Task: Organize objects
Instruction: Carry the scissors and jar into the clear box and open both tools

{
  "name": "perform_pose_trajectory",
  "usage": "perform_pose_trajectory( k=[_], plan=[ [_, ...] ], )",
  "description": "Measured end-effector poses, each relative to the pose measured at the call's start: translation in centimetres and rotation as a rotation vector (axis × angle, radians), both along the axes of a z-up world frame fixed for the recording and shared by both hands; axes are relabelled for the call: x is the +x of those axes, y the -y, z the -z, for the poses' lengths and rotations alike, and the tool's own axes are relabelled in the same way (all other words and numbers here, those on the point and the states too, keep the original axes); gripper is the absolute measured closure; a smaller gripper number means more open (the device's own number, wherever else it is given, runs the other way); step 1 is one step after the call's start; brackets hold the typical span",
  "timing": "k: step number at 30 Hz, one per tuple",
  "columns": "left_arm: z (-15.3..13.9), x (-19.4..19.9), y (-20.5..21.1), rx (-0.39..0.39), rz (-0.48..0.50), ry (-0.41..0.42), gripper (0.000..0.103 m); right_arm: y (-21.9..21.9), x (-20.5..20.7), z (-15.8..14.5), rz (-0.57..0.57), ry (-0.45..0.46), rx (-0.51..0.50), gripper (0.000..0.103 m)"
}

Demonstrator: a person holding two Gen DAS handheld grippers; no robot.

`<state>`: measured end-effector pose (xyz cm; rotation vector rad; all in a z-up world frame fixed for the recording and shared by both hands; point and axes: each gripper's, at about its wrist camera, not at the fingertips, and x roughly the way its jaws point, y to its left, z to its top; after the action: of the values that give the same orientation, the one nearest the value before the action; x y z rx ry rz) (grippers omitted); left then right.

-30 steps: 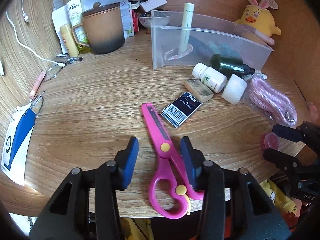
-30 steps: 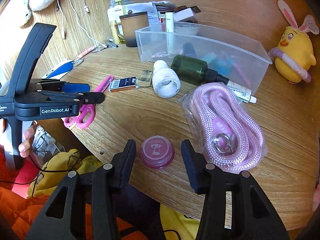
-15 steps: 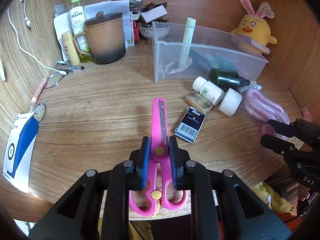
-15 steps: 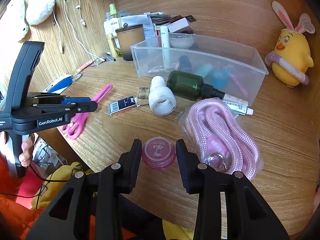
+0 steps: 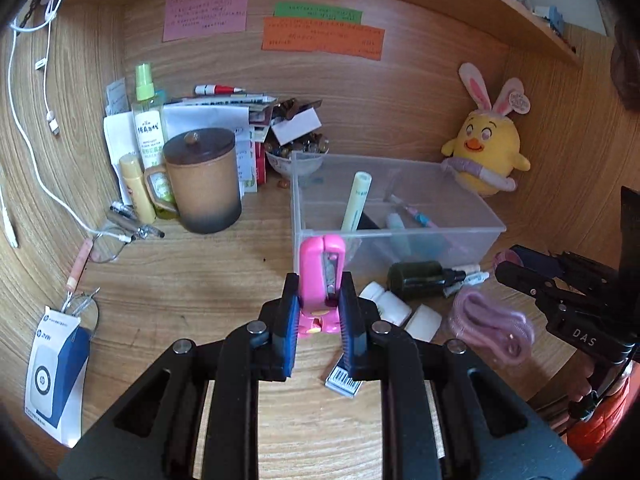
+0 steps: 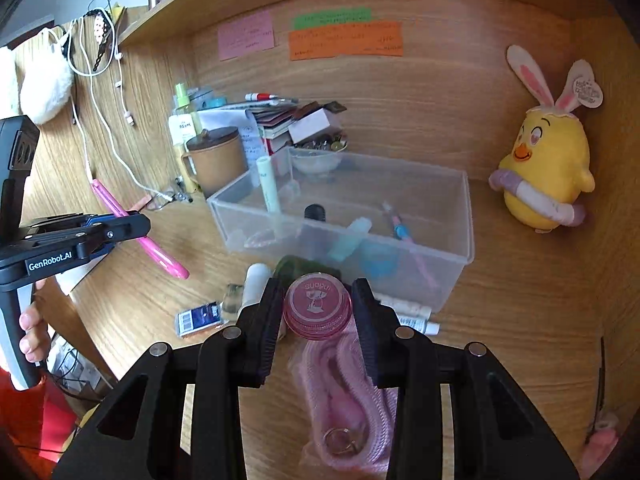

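In the left wrist view, the left tongs (image 5: 319, 312) are gripping the pink scissors (image 5: 322, 280), holding them above the surface (image 5: 192, 288) just in front of the clear bin (image 5: 400, 216).

In the right wrist view, the right tongs (image 6: 316, 312) are clamping the round pink jar (image 6: 318, 306), lifted over the pink rope (image 6: 348, 400) near the bin's front wall, while the scissors are hanging tilted at the left.

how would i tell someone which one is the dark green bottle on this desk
Find the clear bin in the middle of the desk. The bottle lies on its side on the wood just in front of the bin's near wall, nozzle pointing right. It is the only dark green thing there: the two bottles beside it are white and the rope is pink.
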<state>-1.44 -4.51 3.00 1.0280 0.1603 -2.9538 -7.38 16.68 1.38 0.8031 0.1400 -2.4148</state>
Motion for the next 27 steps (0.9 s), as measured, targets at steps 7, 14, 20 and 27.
perform_pose_trajectory(
  k=[7,14,20,27],
  plan=[
    [-2.4,-3.2,0.2,0.001,0.025,-0.057,0.085,-0.6,-3.0,-2.2,0.054,-0.06,-0.004,0.071],
    [-3.0,-6.0,-0.1,-0.003,0.033,-0.08,0.085,-0.2,-6.0,-2.3,0.079,-0.059,0.013,0.071],
    [-2.5,-8.6,-0.3,-0.021,0.034,-0.051,0.085,0.4,-9.1,-0.5,0.088,-0.001,0.056,0.071],
    [-1.8,-11.1,0.1,0.0,0.052,-0.018,0.085,1.1,-11.5,1.2,0.072,0.057,0.074,0.071]
  ],
)
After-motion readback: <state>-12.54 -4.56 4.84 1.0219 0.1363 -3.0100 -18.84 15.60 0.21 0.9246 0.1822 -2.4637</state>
